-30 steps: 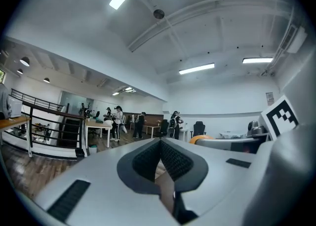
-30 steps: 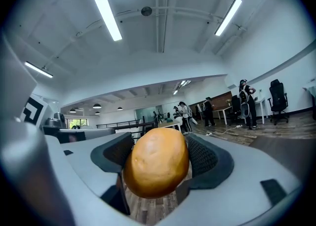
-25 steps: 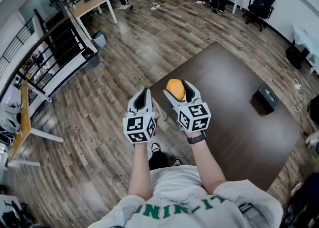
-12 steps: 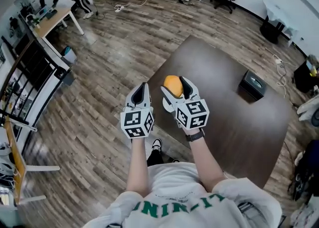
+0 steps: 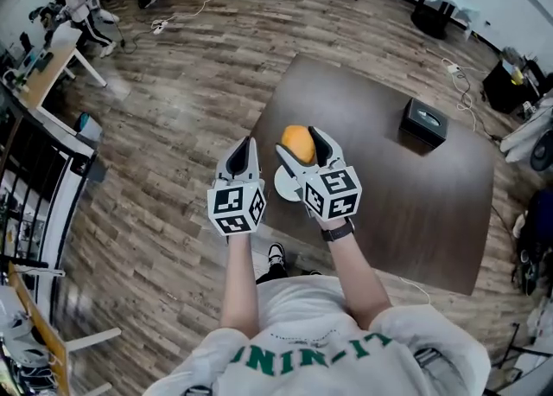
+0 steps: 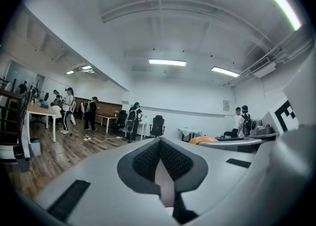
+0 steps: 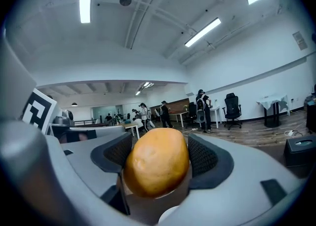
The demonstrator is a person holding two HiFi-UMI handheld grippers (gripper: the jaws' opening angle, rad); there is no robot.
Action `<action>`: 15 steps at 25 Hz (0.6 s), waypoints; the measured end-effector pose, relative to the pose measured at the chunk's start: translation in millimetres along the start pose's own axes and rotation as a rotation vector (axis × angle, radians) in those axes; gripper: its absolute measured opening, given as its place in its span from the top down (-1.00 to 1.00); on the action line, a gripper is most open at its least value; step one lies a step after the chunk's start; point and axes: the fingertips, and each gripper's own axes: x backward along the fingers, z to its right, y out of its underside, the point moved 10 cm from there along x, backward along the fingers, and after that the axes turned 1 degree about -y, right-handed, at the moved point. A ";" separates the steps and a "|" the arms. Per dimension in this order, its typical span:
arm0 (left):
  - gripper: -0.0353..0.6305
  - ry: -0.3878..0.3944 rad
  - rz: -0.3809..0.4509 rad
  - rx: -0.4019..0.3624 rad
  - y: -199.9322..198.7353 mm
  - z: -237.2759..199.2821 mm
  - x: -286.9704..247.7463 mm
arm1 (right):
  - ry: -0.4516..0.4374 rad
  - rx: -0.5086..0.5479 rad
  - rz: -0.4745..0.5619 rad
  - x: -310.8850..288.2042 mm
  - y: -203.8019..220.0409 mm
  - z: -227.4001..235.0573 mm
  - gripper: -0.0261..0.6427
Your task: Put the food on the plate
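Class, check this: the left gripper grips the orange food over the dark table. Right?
No: the right gripper grips the orange food over the dark table. The right gripper view shows it between those jaws. The left gripper is shut, empty.

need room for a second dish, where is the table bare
Bare: the table between the plate and the black box, and its near right. Crowded at the left edge, where the right gripper with the food hangs over the plate.

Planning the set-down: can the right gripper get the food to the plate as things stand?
Probably yes: the right gripper, shut on the food, hangs close over the plate, nothing between.
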 end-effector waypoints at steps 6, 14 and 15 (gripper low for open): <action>0.85 0.071 -0.002 -0.003 -2.6 -20.4 -20.4 | 0.072 0.001 0.010 -16.3 -1.0 -2.4 -0.17; 0.85 0.169 -0.006 -0.023 -1.9 -39.9 -46.7 | 0.167 -0.005 0.020 -35.6 3.5 2.2 -0.17; 0.85 0.184 -0.008 -0.024 0.5 -40.6 -50.2 | 0.172 -0.004 0.016 -37.2 6.2 3.8 -0.17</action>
